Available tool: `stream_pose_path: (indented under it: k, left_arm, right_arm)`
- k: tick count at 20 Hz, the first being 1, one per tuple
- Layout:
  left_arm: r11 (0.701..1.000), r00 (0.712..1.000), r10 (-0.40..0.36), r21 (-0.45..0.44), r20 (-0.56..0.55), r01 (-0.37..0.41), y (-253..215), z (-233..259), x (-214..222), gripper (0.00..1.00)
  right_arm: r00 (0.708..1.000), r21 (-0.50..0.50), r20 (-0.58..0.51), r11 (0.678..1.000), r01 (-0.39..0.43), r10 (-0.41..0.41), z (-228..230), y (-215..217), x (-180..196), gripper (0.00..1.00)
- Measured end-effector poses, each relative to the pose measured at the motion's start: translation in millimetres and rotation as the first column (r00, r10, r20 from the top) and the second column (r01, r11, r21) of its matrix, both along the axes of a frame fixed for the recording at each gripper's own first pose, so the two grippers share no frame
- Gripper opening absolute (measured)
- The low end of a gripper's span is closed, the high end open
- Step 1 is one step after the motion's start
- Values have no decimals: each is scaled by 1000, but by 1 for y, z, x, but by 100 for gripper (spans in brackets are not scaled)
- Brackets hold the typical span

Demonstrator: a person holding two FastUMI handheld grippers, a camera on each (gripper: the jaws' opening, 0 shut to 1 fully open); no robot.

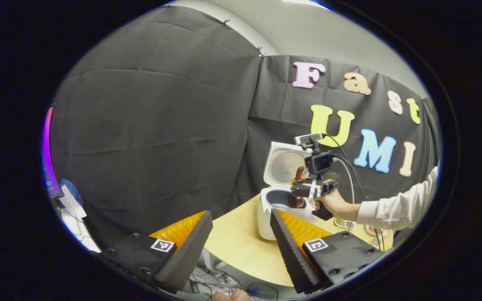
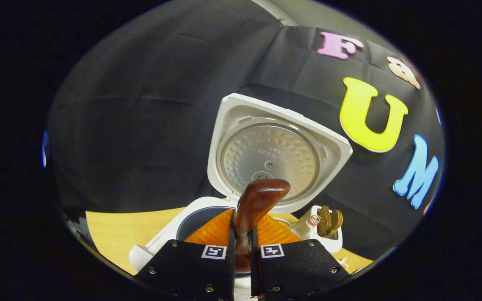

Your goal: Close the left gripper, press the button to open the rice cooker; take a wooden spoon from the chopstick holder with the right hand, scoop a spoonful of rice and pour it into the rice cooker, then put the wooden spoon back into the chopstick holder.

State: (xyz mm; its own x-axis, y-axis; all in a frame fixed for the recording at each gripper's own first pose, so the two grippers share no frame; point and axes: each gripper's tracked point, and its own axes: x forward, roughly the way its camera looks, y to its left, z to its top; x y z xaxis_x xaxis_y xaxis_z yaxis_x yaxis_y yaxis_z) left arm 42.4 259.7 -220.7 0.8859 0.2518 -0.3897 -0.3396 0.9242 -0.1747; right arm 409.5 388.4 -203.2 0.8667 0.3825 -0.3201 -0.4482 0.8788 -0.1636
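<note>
The white rice cooker (image 1: 266,217) stands on the wooden table (image 1: 237,246) with its lid (image 1: 283,165) raised. Nothing lies between the fingers of my open left gripper (image 1: 241,230), which hangs short of the table's near edge. Farther off, a hand holds my right gripper (image 1: 308,190) over the cooker's pot opening. In the right gripper view, my right gripper (image 2: 243,223) is shut on the brown wooden spoon (image 2: 262,196), whose rounded end points at the lid's inner plate (image 2: 268,156). The pot (image 2: 199,221) lies just below the fingers. Any rice is hidden.
A white chopstick holder (image 2: 322,232) with wooden utensils stands right of the cooker. A white sleeve (image 1: 396,205) reaches in from the right. A lit screen (image 1: 48,163) and cloths sit at the far left. Cables (image 1: 220,280) lie under the table's near edge.
</note>
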Motion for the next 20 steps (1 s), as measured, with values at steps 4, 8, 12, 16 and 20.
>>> stream_pose_path:
  k: [4,8,12,16,20]
  left_arm:
    - [999,999,-27,-19,38,28,-2,11,-15,97]
    - [997,995,-59,-35,77,62,-3,22,-23,94]
    - [993,988,-102,-43,119,108,-8,30,-28,97]
    - [983,978,-146,-90,150,160,-17,27,-30,94]
    - [973,972,-165,-130,169,188,-23,22,-21,94]
  right_arm:
    - [996,174,-84,983,57,-43,28,-29,-5,16]
    - [979,314,-178,937,152,-99,41,-57,-15,16]
    - [972,360,-186,911,201,-142,61,-97,-43,15]
    - [964,456,-221,858,238,-149,80,-134,-90,16]
    - [945,501,-256,808,311,-205,89,-193,-129,15]
